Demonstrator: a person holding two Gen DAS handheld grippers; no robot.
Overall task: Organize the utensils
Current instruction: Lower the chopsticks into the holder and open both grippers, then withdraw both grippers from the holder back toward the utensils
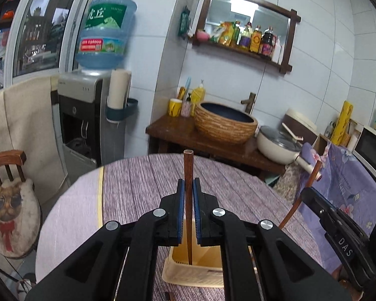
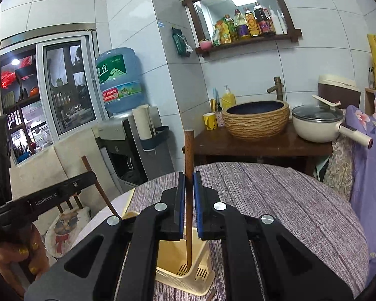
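Field notes. Landmark: cream holder (image 2: 185, 273) on the table (image 1: 143, 183).

Beyond the holder the tablecloth lay bare to the far edge; free passage there. Holder's mouth already took two upright chopsticks (image 1: 188, 195) (image 2: 188, 175), one in each clamped gripper (image 1: 188, 184) (image 2: 188, 176), the grippers close side by side above it. Past the table's far edge a wooden counter with basin (image 1: 225, 123) and pot (image 2: 318, 125) blocked the way.

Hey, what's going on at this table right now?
A person is sorting chopsticks with two handheld grippers. The left gripper is shut on one brown chopstick, and the right gripper is shut on another chopstick. Both sticks stand roughly upright with their lower ends down inside the cream utensil basket on the purple tablecloth. Neither has been let go yet.
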